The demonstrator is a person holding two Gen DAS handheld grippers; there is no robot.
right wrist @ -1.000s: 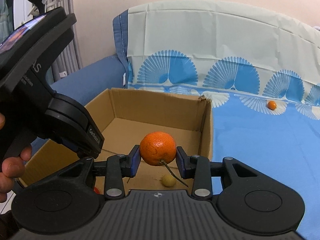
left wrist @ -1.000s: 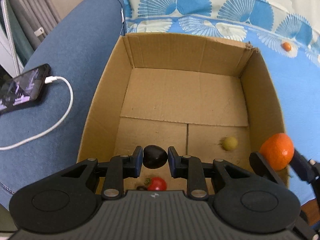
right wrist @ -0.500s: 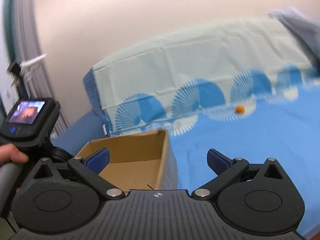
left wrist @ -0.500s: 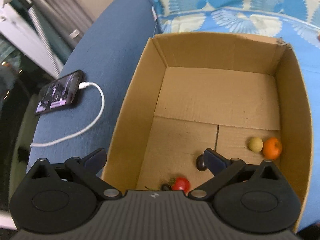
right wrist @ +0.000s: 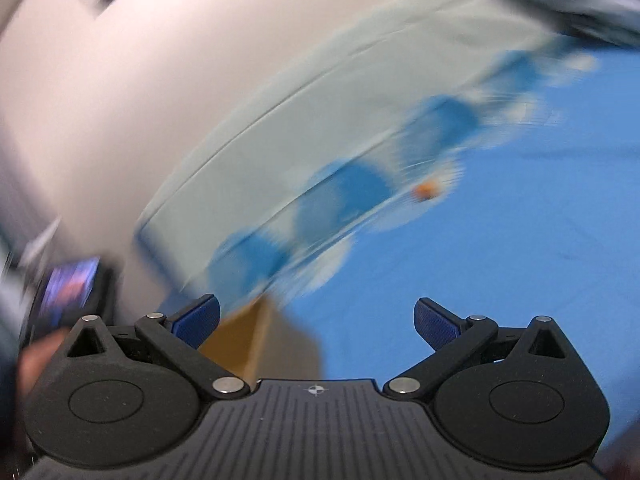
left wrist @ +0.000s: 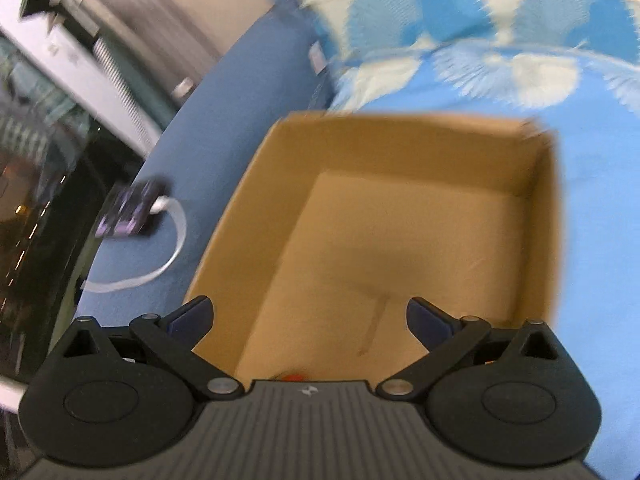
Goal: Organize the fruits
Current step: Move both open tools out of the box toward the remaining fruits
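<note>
In the blurred left wrist view my left gripper (left wrist: 310, 314) is open and empty above the near end of a cardboard box (left wrist: 256, 216). A sliver of a red fruit (left wrist: 293, 377) shows on the box floor at the gripper's body edge; the other fruits in the box are hidden. In the blurred right wrist view my right gripper (right wrist: 316, 316) is open and empty, tilted up over the blue bed sheet (right wrist: 520, 260). A small orange fruit (right wrist: 426, 191) lies far off on the sheet. A corner of the box (right wrist: 256, 344) shows low at the left.
A phone (left wrist: 130, 210) with a white cable (left wrist: 168, 256) lies on the blue cushion left of the box. A patterned pillow or backrest (right wrist: 320, 100) stands behind the bed. The other gripper's screen and a hand (right wrist: 64, 296) show at the left of the right wrist view.
Both grippers opened and dropped their fruits, the dark one and the orange, into the box. Both have since lifted and pulled back; the right one swings up and to the right, toward the far small orange fruit.
</note>
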